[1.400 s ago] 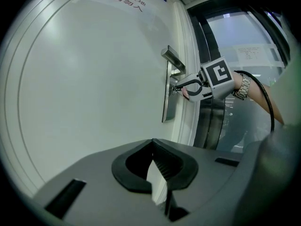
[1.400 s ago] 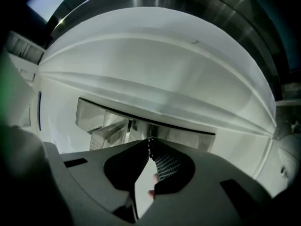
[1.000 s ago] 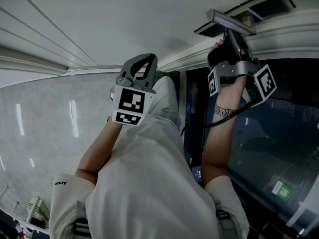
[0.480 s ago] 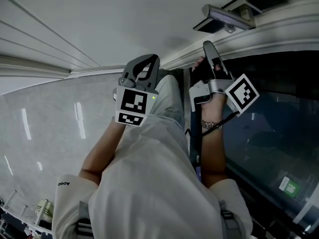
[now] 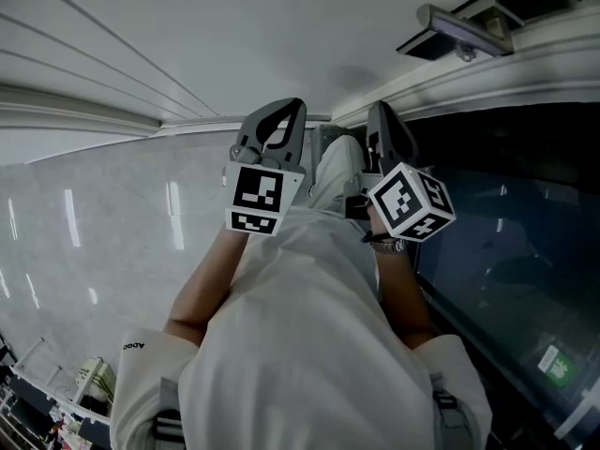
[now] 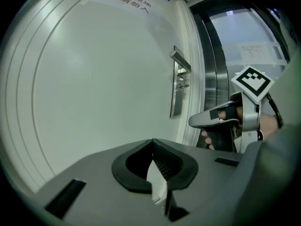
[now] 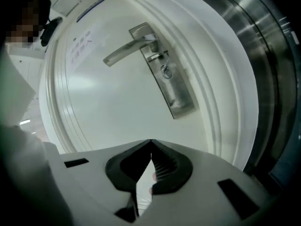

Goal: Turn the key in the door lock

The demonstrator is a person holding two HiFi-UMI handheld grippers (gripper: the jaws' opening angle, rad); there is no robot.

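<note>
Our right gripper (image 7: 150, 145) hangs back from the door (image 7: 108, 112); its jaws have just been closing and meet on nothing. Our left gripper (image 6: 151, 145) is pinched empty too. The key (image 7: 165, 70) seems lodged in the lock plate (image 7: 176, 95), beyond both

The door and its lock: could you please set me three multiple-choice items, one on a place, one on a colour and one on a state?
1. Relative to the lever handle, the keyhole sits: A above; B below, on the same plate; C on another door.
2. The door is: A white; B red; C black.
3. The right gripper is: A wide open; B shut on the handle; C shut, empty.
B: the left gripper view shows the keyhole under the handle.
A: its panel is plain white.
C: its jaws have just been closing and meet with nothing between them.
</note>
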